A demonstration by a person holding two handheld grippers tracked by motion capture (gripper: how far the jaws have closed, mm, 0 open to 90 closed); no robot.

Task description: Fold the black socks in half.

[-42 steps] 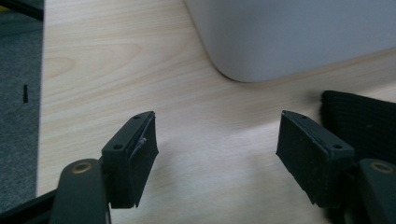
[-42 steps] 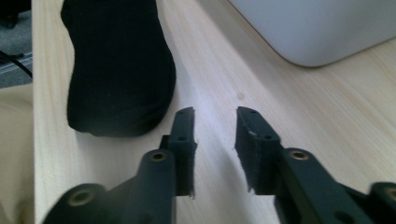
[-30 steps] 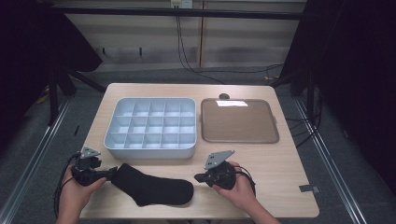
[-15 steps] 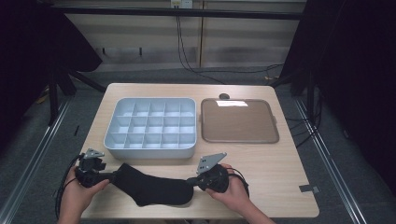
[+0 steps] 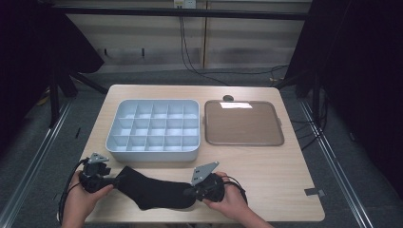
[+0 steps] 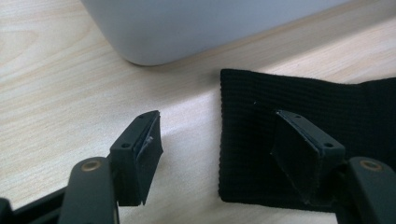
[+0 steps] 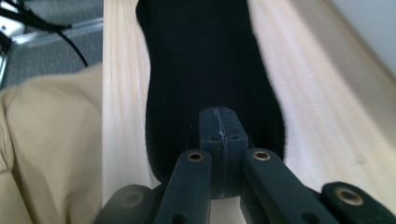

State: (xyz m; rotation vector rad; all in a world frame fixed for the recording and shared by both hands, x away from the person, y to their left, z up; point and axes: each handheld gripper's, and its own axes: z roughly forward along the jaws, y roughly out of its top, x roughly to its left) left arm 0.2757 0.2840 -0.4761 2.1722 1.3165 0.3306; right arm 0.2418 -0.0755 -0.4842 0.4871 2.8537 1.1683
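A black sock [image 5: 152,192] lies flat along the table's front edge, its ribbed cuff [image 6: 299,107] to the left. My left gripper [image 5: 113,180] is at the cuff, open. One pad [image 6: 303,154] is over the fabric and the other [image 6: 144,149] over bare wood, so the cuff's edge lies between them. Its jaws have just closed a little without pressing the sock. My right gripper [image 5: 187,192] is at the toe end, and its jaws are shut together. In the right gripper view the shut tips [image 7: 219,126] rest over the sock [image 7: 205,60]. No fabric shows between them.
A grey tray with several compartments [image 5: 152,153] stands just behind the sock, its wall [image 6: 187,28] close to my left gripper. A flat brown tray [image 5: 242,123] sits to its right. A small dark object [image 5: 228,98] lies at the back edge. A sleeve [image 7: 51,140] is beside the sock.
My right gripper has slid left and slightly toward the front edge, onto the sock's toe end. The left gripper and the sock have stayed about where they were.
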